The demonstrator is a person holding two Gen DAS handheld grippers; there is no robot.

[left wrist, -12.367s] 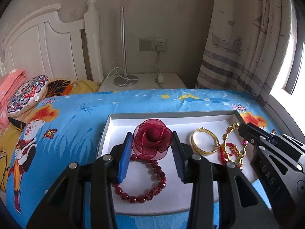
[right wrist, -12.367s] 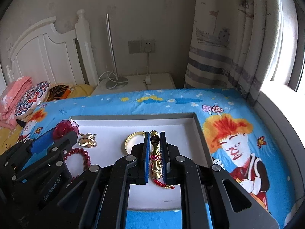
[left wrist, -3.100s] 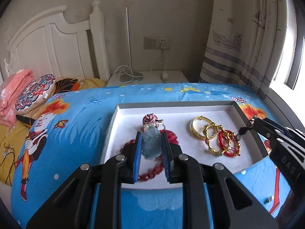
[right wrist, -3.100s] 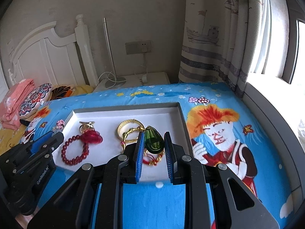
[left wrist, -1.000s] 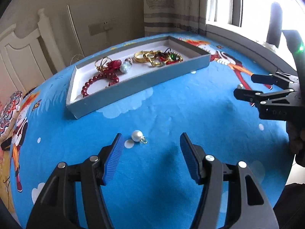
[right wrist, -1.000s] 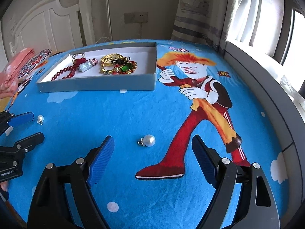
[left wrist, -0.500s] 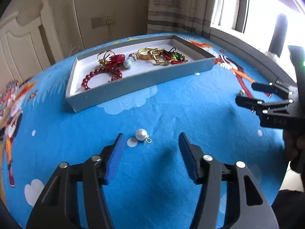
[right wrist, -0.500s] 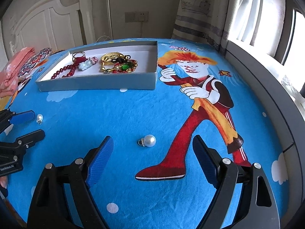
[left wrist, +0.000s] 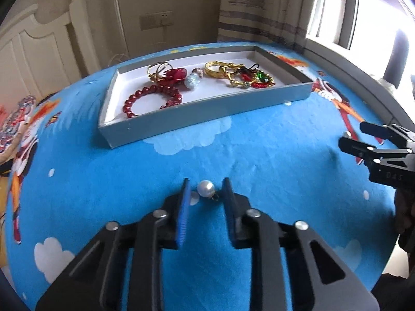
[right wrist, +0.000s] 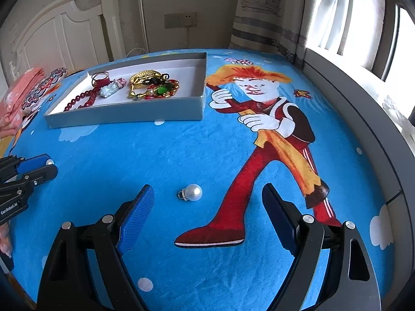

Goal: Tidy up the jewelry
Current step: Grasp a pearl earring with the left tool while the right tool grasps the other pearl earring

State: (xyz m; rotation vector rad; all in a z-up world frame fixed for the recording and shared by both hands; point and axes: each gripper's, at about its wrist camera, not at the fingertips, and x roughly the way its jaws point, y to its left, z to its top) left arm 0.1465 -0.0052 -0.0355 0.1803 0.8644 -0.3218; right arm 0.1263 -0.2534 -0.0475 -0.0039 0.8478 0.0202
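Left wrist view: the left hand-held gripper (left wrist: 205, 190) is closing around a pearl pendant (left wrist: 206, 188) lying on the bed (left wrist: 259, 155), pads not yet touching it. The right hand-held gripper (right wrist: 207, 202) stands wide open, empty, a second pearl (right wrist: 193, 192) between its fingers. The jewelry tray (right wrist: 124, 114) sits beyond.
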